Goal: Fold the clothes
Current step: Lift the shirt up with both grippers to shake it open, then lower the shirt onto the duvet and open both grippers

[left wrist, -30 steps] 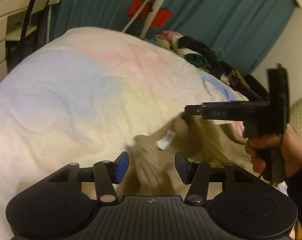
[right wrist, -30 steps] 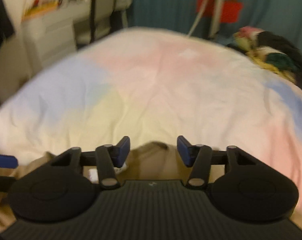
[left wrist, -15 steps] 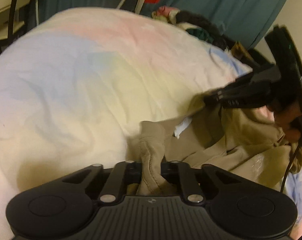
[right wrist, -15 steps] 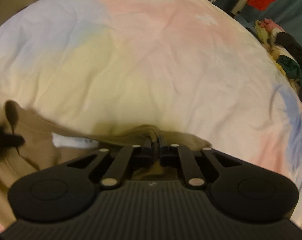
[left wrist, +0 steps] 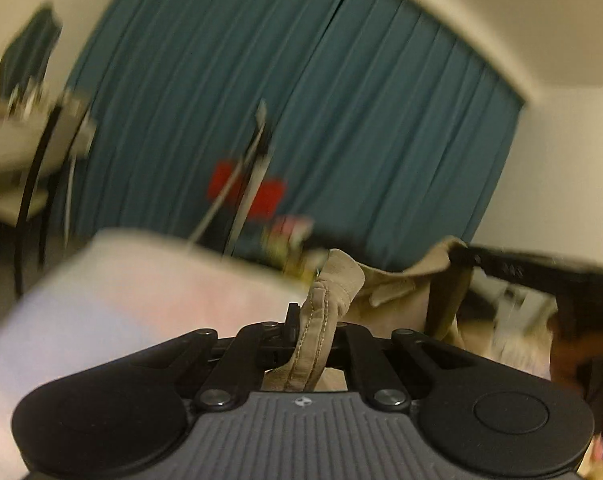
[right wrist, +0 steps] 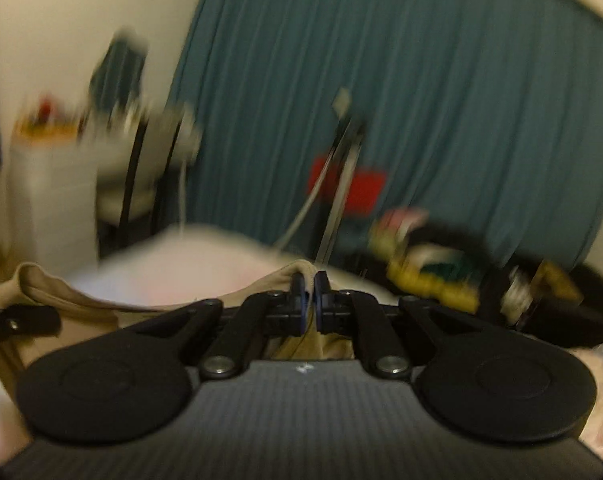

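Both claws have swung up off the bed since half a second ago, so the teal curtain (left wrist: 341,120) now fills each view where the bedspread did, and everything is smeared with motion blur.

The left claw (left wrist: 315,330) is clenched on a thick, bunched fold of the tan garment (left wrist: 325,320); a stitched seam runs up the fold, which stands above the fingers and flops over at its tip. From there the soft, matte cloth stretches rightward in loose drapes to the other tool, seen as a dark bar at the right edge of the left wrist view.

The right claw (right wrist: 308,302) is pinched tight on a thin edge of the same garment (right wrist: 73,296), its blue-faced pads almost meeting with only a sliver of cloth between them. In that view the fabric sags leftward in a shallow curve to the left claw's black fingers at the frame's edge, so the garment hangs between the two tools above the bed (left wrist: 141,280), whose pastel pink, blue and white cover looks smooth and puffy.

Behind the bed a heap of mixed coloured clothes (right wrist: 429,256) lies against the pleated curtain, near pale tripod legs (right wrist: 301,220) with a red patch.
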Motion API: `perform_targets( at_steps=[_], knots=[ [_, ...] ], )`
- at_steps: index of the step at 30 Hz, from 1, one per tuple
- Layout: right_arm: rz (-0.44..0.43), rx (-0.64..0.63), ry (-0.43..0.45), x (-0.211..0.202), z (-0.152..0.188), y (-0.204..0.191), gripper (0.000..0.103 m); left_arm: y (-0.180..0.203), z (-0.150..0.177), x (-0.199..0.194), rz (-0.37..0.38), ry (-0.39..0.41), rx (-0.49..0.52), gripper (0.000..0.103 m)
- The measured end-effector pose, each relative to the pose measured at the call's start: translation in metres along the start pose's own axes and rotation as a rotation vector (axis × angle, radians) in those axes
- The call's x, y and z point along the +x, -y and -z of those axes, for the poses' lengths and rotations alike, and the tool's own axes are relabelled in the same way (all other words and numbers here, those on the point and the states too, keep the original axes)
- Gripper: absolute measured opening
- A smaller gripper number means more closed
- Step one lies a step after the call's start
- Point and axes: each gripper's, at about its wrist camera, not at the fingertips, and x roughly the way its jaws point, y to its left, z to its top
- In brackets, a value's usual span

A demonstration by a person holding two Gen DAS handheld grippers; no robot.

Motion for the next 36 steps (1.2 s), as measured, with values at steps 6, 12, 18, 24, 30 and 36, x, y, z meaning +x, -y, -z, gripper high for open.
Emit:
perform_targets(
  at_steps=[6, 12, 18, 24, 30, 36],
  knots=[
    [0.097, 0.08, 0.319, -0.103, -0.109, 0.055, 0.007, 0.104, -0.12, -0.04, 0.054, 0.269, 0.167, 0.003],
    [0.099, 0.18, 0.526, -0.207, -0.182, 0.106, 0.007, 0.195, -0.209, -0.097, 0.12, 0.449, 0.303, 0.003],
    [0.06, 0.21, 0.673, -0.305, -0.212, 0.131, 0.007, 0.259, -0.245, -0.175, 0.183, 0.569, 0.393, 0.003],
    [0.002, 0.208, 0.684, -0.354, -0.203, 0.142, 0.008, 0.276, -0.239, -0.196, 0.199, 0.556, 0.394, 0.004],
    [-0.017, 0.205, 0.568, -0.321, -0.162, 0.124, 0.008, 0.246, -0.202, -0.131, 0.193, 0.375, 0.309, 0.004],
    [-0.011, 0.251, 0.404, -0.224, -0.115, 0.121, 0.008, 0.191, -0.154, 0.01, 0.14, 0.214, 0.268, 0.004]
  ],
)
